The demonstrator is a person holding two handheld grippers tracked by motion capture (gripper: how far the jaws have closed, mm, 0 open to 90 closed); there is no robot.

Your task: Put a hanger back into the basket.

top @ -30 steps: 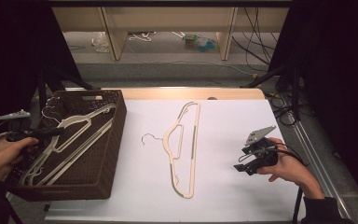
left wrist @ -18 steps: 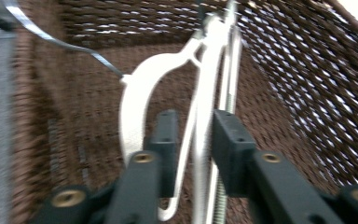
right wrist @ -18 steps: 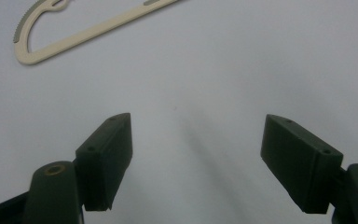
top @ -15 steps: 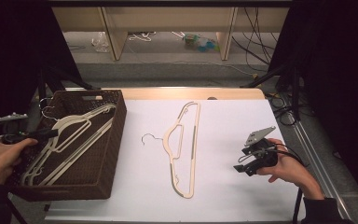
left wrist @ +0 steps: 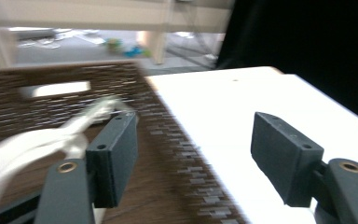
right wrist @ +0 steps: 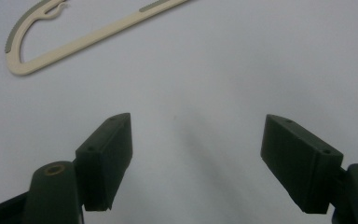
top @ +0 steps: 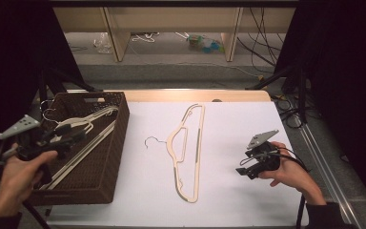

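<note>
Left tongs [top: 76, 135] (just opening, nothing between) over the basket [top: 109, 157]; right tongs [top: 242, 171] released.

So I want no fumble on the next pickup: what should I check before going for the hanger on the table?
1. Left gripper free of the basket's hangers: ok, jaws have just been opening, nothing between them.
2. Right gripper open and empty: ok.
3. Hanger lies flat on the table, alone: ok.
4. Its hook is unobstructed: ok.
5. Basket stands apart from that hanger: ok.
</note>
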